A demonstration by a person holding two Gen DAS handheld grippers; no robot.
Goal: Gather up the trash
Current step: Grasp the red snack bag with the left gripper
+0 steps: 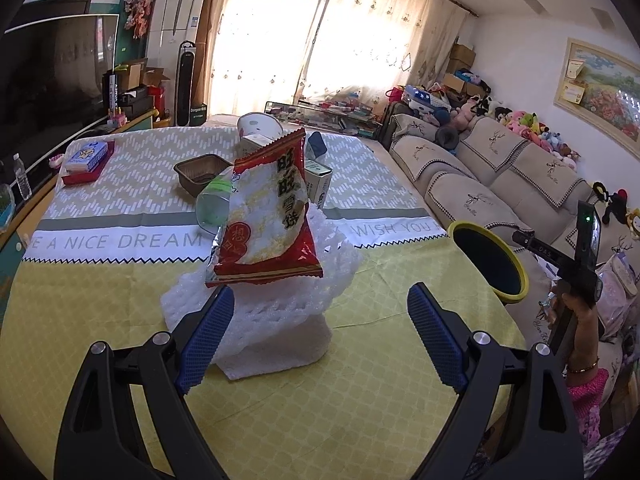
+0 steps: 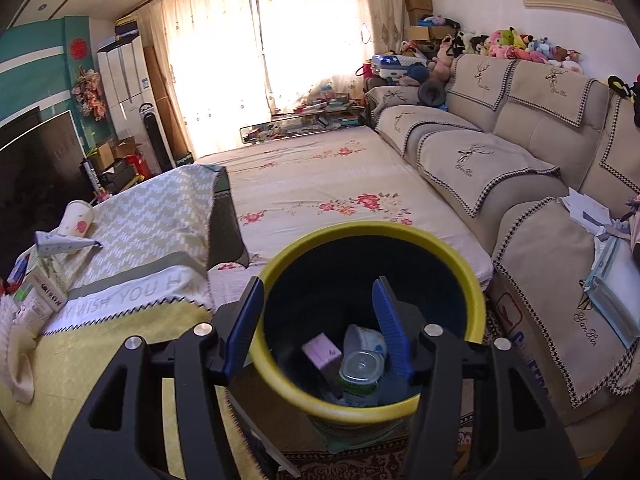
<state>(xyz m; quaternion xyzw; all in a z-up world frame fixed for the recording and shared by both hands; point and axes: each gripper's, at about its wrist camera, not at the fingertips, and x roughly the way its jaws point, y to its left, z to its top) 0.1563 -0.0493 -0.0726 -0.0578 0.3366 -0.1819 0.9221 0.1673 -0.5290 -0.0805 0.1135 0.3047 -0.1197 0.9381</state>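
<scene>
A red-and-white snack bag [image 1: 268,216] leans on crumpled white foam wrap [image 1: 280,312] on the yellow tablecloth [image 1: 360,400]. My left gripper [image 1: 320,308] stands open just in front of the foam, with its left finger beside the wrap and nothing gripped. Behind the bag lie a clear plastic bottle [image 1: 212,204], a foil tray [image 1: 200,174], small cartons [image 1: 318,178] and a paper cup [image 1: 258,126]. My right gripper [image 2: 318,312] hangs open over the yellow-rimmed bin [image 2: 360,232], with nothing between its pads. Inside the bin lie a pink box [image 2: 322,354], a can [image 2: 362,372] and a white cup [image 2: 364,338].
The bin [image 1: 488,264] stands off the table's right edge, beside the beige sofa [image 1: 500,168]. A tissue box on a red tray [image 1: 86,160] sits far left, with a water bottle [image 1: 22,176] beyond it. A paper cup [image 2: 76,220] and cartons [image 2: 40,296] lie on the table.
</scene>
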